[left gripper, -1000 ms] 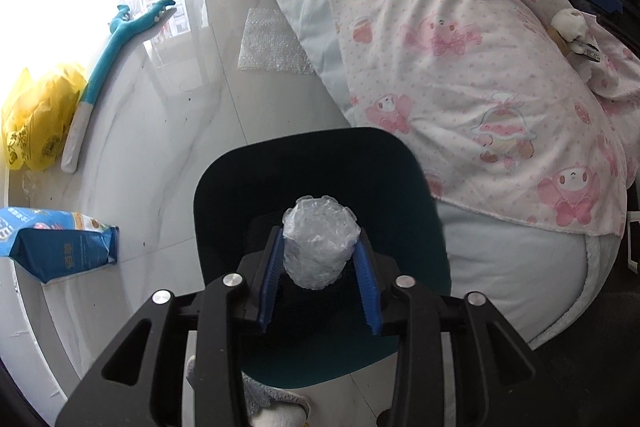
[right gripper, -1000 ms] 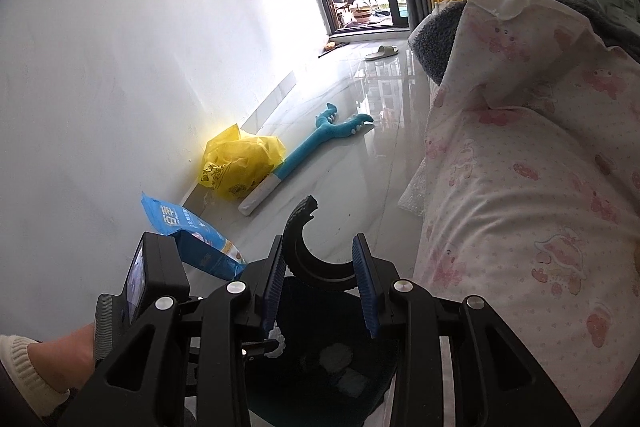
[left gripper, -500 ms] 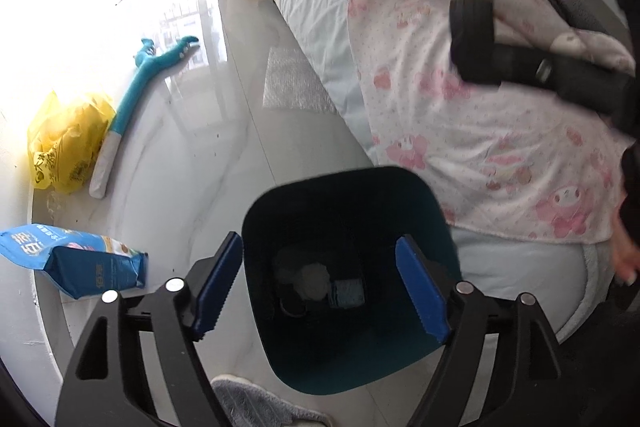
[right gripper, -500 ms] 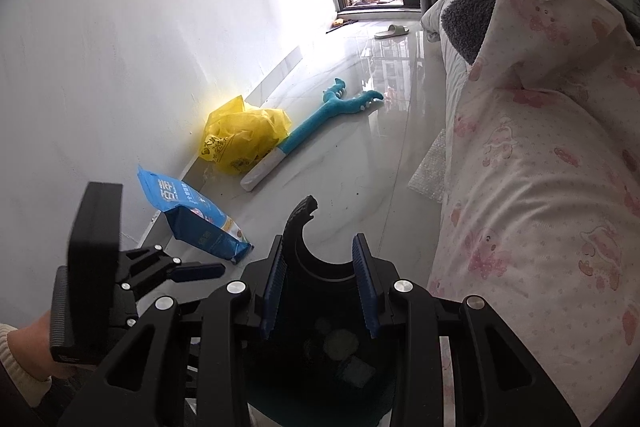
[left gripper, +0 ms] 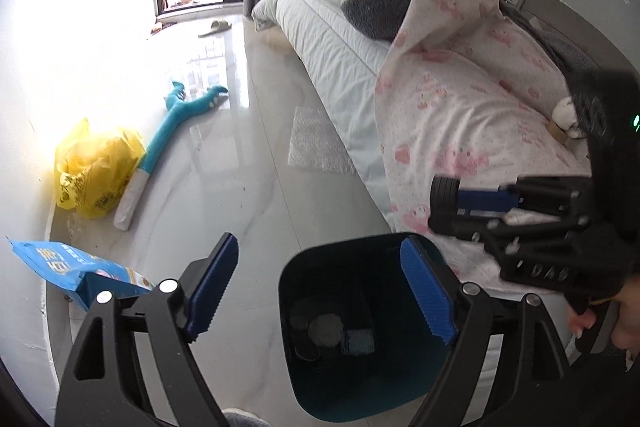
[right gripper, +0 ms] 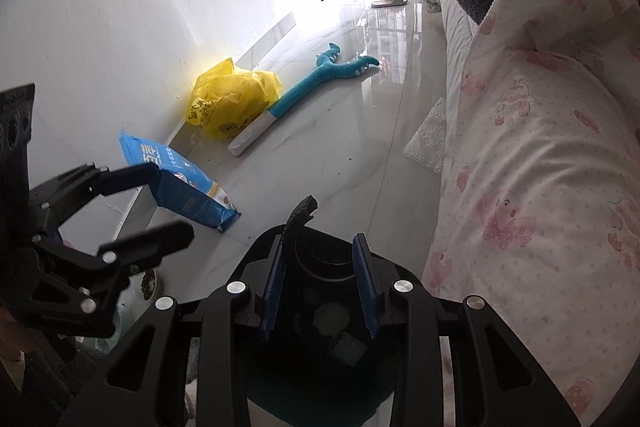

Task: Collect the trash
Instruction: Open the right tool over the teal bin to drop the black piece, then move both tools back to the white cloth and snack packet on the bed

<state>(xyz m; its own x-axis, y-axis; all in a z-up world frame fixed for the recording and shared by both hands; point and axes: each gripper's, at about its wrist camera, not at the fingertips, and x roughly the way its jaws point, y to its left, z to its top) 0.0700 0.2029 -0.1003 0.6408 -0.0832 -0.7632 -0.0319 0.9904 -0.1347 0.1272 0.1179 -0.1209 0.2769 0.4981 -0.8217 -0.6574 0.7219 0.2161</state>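
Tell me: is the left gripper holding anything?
No. The left gripper has open jaws with nothing between them, above the bin.

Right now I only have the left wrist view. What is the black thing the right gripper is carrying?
Observer: The right wrist view shows a curved black piece, like part of a broken ring with a jagged upper end. It is clamped between the blue pads of the right gripper.
Operator: Is it over the bin yet?
Observer: It appears so. That view looks past the piece into the open bin, with trash lying on the bottom directly behind it.
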